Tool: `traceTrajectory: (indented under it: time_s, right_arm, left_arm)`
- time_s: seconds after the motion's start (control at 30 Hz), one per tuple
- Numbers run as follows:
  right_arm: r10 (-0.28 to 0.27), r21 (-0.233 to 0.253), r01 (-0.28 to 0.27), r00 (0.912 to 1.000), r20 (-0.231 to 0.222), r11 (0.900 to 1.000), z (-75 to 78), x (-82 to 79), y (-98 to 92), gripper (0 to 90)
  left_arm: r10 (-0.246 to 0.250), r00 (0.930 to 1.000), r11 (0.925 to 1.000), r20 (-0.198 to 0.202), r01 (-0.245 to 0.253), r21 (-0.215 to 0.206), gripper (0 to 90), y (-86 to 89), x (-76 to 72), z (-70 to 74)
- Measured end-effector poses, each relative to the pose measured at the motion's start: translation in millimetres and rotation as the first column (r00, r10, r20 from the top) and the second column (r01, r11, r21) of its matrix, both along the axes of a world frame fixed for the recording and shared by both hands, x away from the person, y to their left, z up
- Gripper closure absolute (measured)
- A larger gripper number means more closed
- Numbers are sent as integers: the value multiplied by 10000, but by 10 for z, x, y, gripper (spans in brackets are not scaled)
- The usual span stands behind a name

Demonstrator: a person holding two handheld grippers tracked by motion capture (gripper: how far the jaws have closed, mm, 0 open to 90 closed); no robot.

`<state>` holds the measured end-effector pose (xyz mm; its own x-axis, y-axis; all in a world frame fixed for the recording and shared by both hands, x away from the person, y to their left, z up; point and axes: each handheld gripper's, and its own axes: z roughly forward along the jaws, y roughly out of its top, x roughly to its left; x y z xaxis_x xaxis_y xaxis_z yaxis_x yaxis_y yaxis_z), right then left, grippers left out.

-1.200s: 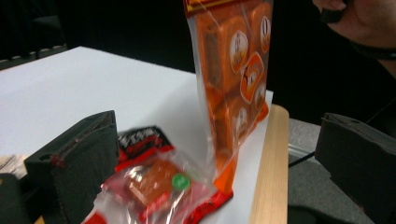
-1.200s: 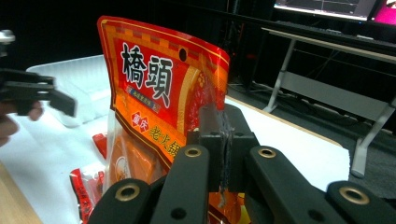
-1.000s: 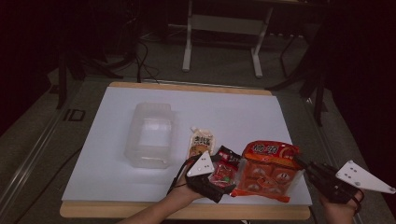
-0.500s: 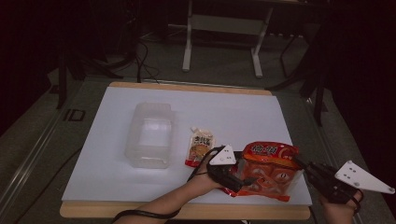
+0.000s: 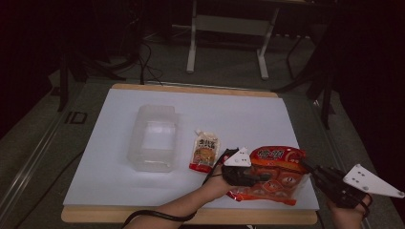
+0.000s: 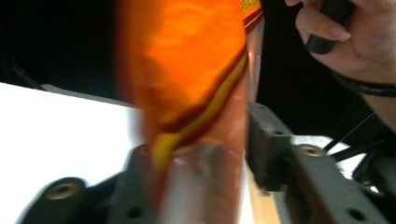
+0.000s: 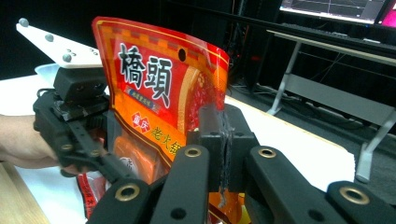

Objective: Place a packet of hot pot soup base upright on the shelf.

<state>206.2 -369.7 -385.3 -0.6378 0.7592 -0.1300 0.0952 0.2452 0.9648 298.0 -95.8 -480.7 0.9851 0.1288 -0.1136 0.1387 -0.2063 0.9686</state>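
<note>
White table (image 5: pixel 143 191) with 1 clear bin (image 5: pixel 152 138) at left. Large orange bag (image 5: pixel 274 174), near right, is clamped between the left gripper (image 5: pixel 248 175) fingers; right gripper (image 5: pixel 313 169) fingers are pressed together, empty. Small pouch (image 5: pixel 204 151) lies between. Lifting cleanly probably requires a firm pinch.

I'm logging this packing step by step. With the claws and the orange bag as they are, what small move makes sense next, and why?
Probably lift the orange bag a little: the left claw has it between its jaws, the right claw's jaws are together beside it, and the clear bin stands empty to the left.
</note>
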Motion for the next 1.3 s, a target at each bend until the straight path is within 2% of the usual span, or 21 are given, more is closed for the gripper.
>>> traceTrajectory:
  time_s: [0.07,0.3,0.43,0.57,0.73,0.77,0.87,1.07,1.17,1.2,1.23,1.27,1.3]
  right_arm:
    - [-56,-23,56,10000,21,10000,-5,3,-4,888]
    - [-252,-70,252,9997,34,9997,12,5,5,888]
    - [-266,4,266,9995,163,9996,58,-7,-6,887]
    - [-259,98,255,9991,324,9996,166,-14,-8,879]
    - [-239,110,231,9972,714,9997,327,-26,37,875]
    - [-225,88,219,9966,791,9997,365,-25,56,874]
    - [-232,-29,236,9949,979,9997,476,1,110,860]
    - [-237,124,225,9938,1090,9997,598,85,217,825]
    - [-304,461,253,9930,1142,9986,629,104,244,785]
    - [-353,570,287,9923,1184,9980,639,107,243,776]
    - [-316,712,235,9928,1154,9972,646,108,240,769]
    - [-295,780,206,9930,1148,9967,650,110,241,761]
    - [-295,780,206,9930,1148,9967,650,110,241,761]
  left_arm:
    - [-130,9998,9999,158,130,0,703,1,-3,0]
    - [-211,9992,9997,346,206,148,711,-14,-19,51]
    - [-159,9989,9999,440,160,-21,713,-18,-43,125]
    - [-34,9990,9997,439,45,-243,714,-3,-54,225]
    - [138,9959,9987,893,-94,-495,716,68,-69,417]
    - [138,9959,9987,893,-94,-495,715,68,-69,417]
    - [441,9939,9975,1016,-381,-601,715,148,-49,561]
    - [755,9905,9952,1149,-677,-702,716,265,-21,671]
    - [1029,9880,9925,1153,-942,-782,716,350,-4,729]
    - [1263,9853,9892,1152,-1164,-892,716,421,21,763]
    - [1263,9853,9892,1152,-1164,-892,716,421,21,763]
    - [1477,9823,9852,1152,-1359,-1047,716,497,48,804]
    - [1477,9823,9852,1152,-1359,-1047,716,497,48,804]
